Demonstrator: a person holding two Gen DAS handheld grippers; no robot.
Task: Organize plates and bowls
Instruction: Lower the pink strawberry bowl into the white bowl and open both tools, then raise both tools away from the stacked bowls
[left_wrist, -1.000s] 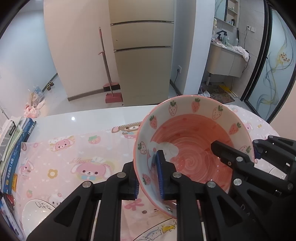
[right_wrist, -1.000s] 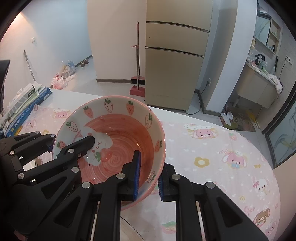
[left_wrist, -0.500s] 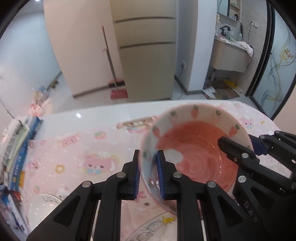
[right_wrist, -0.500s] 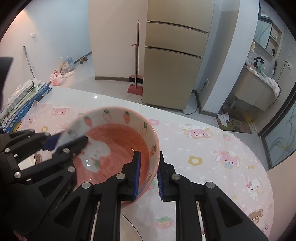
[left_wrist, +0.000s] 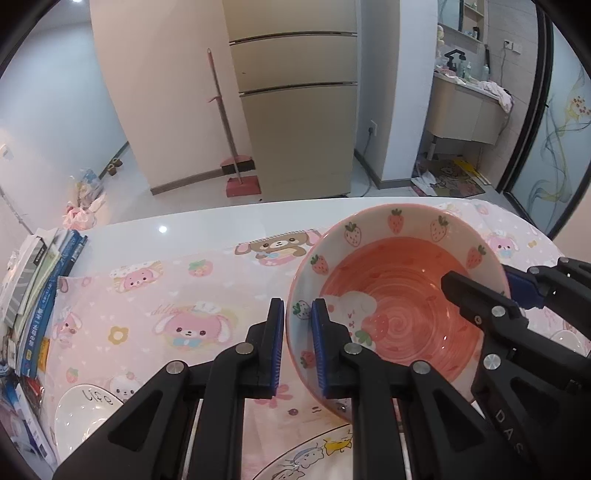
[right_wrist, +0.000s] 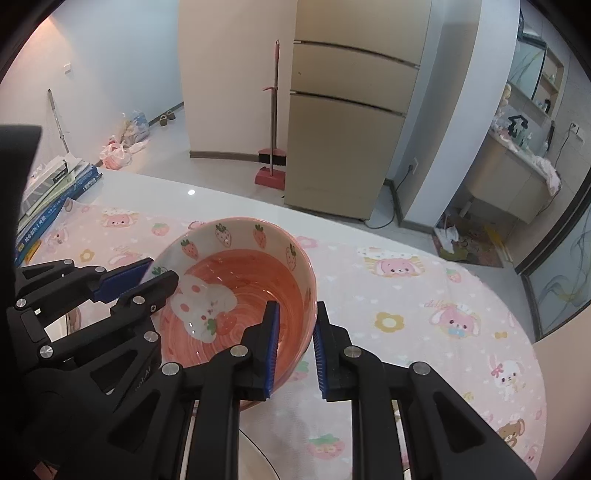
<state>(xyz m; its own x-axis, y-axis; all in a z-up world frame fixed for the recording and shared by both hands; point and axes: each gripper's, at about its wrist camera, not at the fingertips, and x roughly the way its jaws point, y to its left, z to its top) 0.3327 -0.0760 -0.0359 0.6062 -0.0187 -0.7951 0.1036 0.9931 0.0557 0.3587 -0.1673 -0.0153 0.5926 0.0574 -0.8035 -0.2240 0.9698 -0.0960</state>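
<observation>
- The left gripper (left_wrist: 298, 345) straddles the near-left rim of the strawberry bowl (left_wrist: 399, 295); its ribbed blue pads (left_wrist: 318, 347) sit narrowly on either side of the thin ceramic wall, one inside, one outside, though whether both press on it is hard to tell.
- The right gripper (right_wrist: 295, 349) stands the same way at the opposite rim, one black finger inside the bowl and one outside; a sliver of gap shows beside the outer pad, so a firm clamp cannot be confirmed.
- Each gripper is matte black plastic with angular linkages and round silver rivets; the blue pads are finely grooved.
- The bowl is round, deep and glossy, glazed coral pink inside with a spiral swirl and a white rabbit motif, and its pale rim band carries red strawberries. It sits between the two grippers over the tablecloth (left_wrist: 155, 295), tilted slightly; whether its base touches the cloth is hidden.
- The tablecloth is soft pink, printed with cartoon bunnies, bears and flowers, over a glossy white table (left_wrist: 192, 225).
- A white plate (left_wrist: 79, 417) lettered "life" lies near the left edge, and a cartoon-printed plate (left_wrist: 306, 461) just below the bowl.
- Stacked books (left_wrist: 40, 291) line the table's left edge.
- Beyond stand a beige fridge (left_wrist: 299, 110) and a red broom with dustpan (left_wrist: 236, 173).
</observation>
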